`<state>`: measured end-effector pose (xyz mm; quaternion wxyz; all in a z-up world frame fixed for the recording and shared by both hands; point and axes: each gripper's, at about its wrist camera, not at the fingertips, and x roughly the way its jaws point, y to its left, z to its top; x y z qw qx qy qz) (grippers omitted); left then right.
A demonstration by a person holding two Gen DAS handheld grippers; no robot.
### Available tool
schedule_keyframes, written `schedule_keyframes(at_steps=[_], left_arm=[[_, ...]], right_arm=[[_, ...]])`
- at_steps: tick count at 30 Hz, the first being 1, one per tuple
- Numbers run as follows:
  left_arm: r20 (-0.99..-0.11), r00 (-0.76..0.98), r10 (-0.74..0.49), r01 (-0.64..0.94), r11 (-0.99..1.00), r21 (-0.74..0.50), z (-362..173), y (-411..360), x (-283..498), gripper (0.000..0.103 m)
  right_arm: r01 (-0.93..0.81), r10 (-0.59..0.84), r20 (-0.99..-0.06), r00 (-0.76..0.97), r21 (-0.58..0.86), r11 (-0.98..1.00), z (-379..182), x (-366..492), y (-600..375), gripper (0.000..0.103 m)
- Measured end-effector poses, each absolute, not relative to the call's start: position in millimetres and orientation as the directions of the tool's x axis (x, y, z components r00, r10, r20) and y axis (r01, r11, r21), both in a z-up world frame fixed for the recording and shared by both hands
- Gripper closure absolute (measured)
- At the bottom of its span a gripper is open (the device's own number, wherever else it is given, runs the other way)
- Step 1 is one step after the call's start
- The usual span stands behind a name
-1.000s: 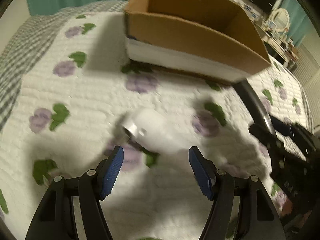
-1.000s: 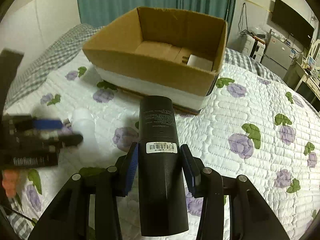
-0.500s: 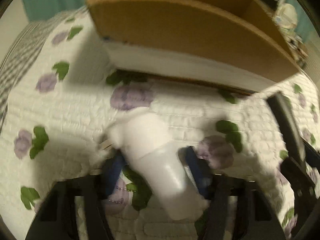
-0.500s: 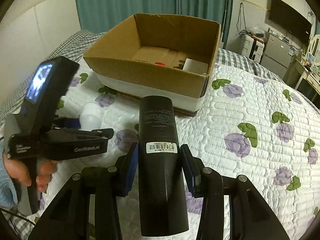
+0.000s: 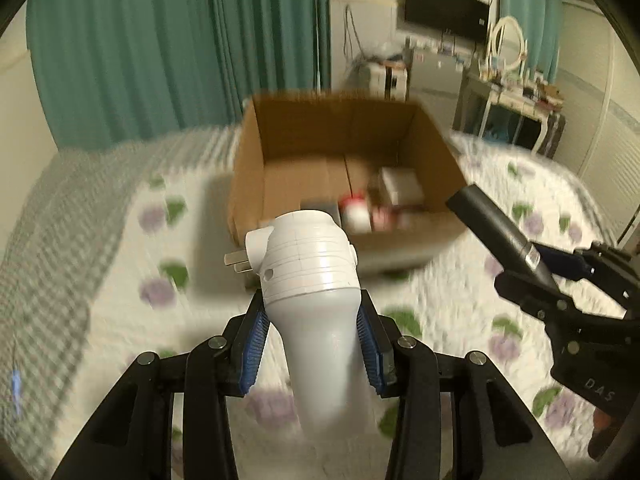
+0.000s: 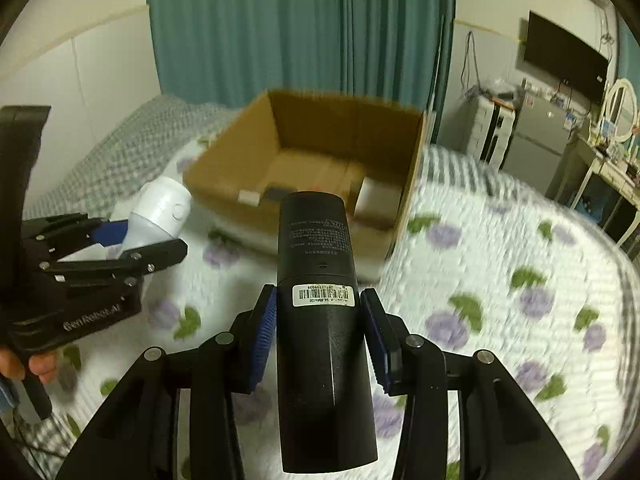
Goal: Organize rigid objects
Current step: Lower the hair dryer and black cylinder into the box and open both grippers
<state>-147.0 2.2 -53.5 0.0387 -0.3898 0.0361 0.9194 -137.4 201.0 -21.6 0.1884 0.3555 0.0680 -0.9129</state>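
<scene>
My left gripper (image 5: 312, 336) is shut on a white plug-in device (image 5: 312, 276) with metal prongs, held up above the bed. It also shows in the right wrist view (image 6: 160, 208). My right gripper (image 6: 320, 328) is shut on a black cylinder (image 6: 320, 300) with a barcode label; it also shows in the left wrist view (image 5: 496, 228). An open cardboard box (image 5: 256, 160) stands ahead on the quilt, also in the right wrist view (image 6: 412, 176). It holds a white box (image 6: 376, 196) and other small items.
The bed has a white quilt with purple flowers (image 6: 500, 280) and a grey checked cover (image 5: 60, 208) at the left. Teal curtains (image 6: 300, 28) hang behind. A fridge, desk and TV (image 6: 564, 56) stand at the right.
My left gripper closed on the white device and lifted it off the quilt. Both grippers now face the box from higher up. The right gripper kept hold of the black cylinder.
</scene>
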Motion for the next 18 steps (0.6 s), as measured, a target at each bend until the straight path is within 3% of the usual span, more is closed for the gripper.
schedule_keyframes(at_steps=[6,14,16,18], left_arm=[[-0.675,-0.737,0.035,-0.121,-0.989,0.081,-18.9,1.1,-216.2,0.060],[-0.708,-0.704,0.045,-0.168,-0.980,0.104,-61.0,18.1,-292.1,0.060],[-0.714,-0.698,0.048,-0.169,-0.981,0.099,-70.3,17.9,-298.0,0.052],[-0.707,-0.706,-0.027,-0.104,-0.985,0.141,-75.3,15.4,-302.4,0.039]], right_arm=[[0.386,-0.318,-0.613,-0.723,0.022,-0.922,8.0,-174.4,203.7,0.062],[0.375,-0.312,-0.618,-0.722,0.031,-0.927,-5.8,-214.8,208.7,0.062],[0.374,-0.319,-0.629,-0.709,0.049,-0.926,-12.7,-222.3,210.8,0.062],[0.375,-0.321,-0.635,-0.703,0.052,-0.925,-16.3,-225.5,209.0,0.062]])
